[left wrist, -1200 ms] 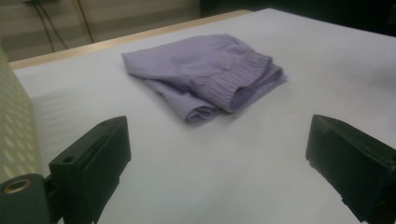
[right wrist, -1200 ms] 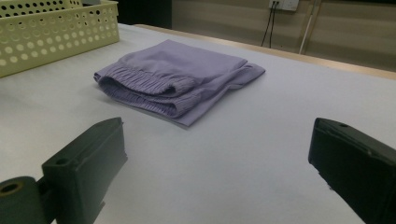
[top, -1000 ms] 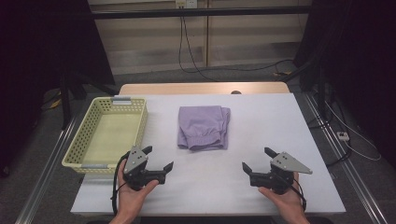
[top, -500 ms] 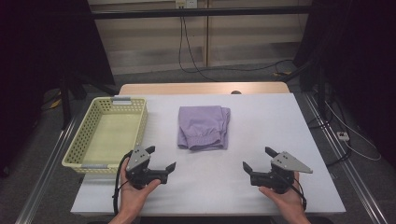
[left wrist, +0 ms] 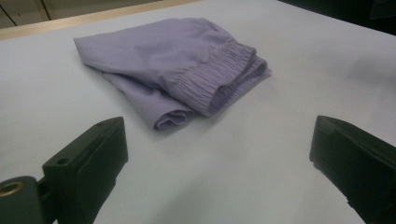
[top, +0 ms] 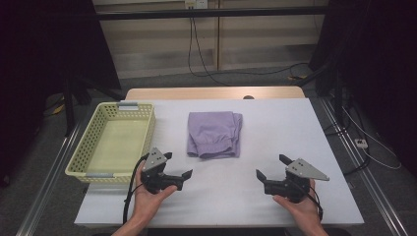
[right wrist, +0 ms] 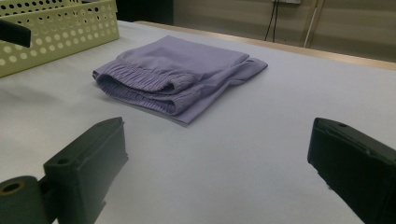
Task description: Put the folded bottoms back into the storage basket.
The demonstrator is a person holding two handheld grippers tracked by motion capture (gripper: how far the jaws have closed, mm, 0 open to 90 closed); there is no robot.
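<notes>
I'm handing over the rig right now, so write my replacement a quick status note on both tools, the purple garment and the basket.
Left tool: open, holding nothing, near the table's front edge beside the basket.
Right tool: open, holding nothing, at the front right.
Folded purple fabric shorts with an elastic waistband: lying flat mid-table, ahead of both tools, touched by neither.
Pale yellow perforated plastic basket: at the table's left edge; nothing visible inside.
White table: nothing else on it.
Done: no grasp made.
Left: probably grasp the shorts; the basket looks the likely destination.

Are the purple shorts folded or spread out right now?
Folded. The shorts lie as a compact stack on the table, layers doubled over, elastic waistband at one edge.
</notes>
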